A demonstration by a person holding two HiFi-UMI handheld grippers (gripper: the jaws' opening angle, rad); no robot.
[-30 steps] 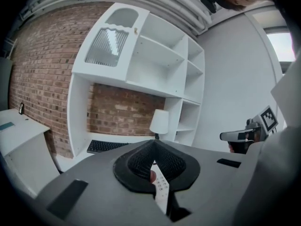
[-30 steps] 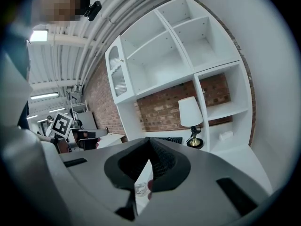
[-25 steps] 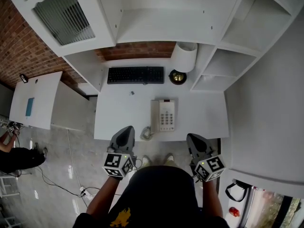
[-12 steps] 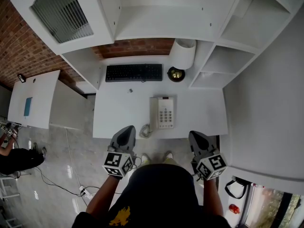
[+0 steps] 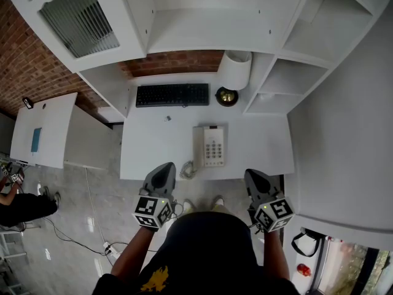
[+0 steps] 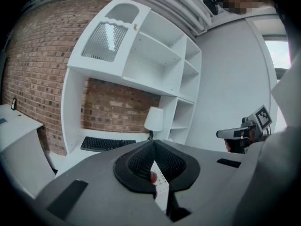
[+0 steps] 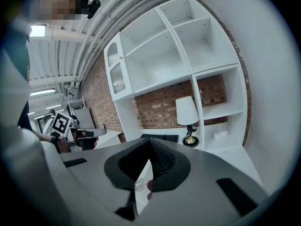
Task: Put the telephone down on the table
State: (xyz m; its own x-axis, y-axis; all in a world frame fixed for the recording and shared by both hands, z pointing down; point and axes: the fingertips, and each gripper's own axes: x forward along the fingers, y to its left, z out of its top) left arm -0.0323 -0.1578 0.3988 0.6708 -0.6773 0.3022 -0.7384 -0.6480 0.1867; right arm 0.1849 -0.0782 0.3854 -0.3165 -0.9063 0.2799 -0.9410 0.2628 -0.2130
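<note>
We hold the left gripper and the right gripper side by side at the near edge of the white table, both over the floor rather than over the tabletop, each with its marker cube turned toward us. In the left gripper view and in the right gripper view alike, the two dark ribbed jaws are pressed together at their tips and pinch nothing. Between the two grippers, a little farther in on the table, lies the telephone, a pale set lying flat with its keypad facing up and its handset resting in the cradle along its left side. Its coiled cord bunches at the near left corner of the set, close to the table's edge and just beside the tip of the left gripper without touching it. Neither gripper touches the telephone. At the back of the table we see a black keyboard, and to its right a lamp with a white shade on a brass base. White shelves rise behind them against a brick wall.
</note>
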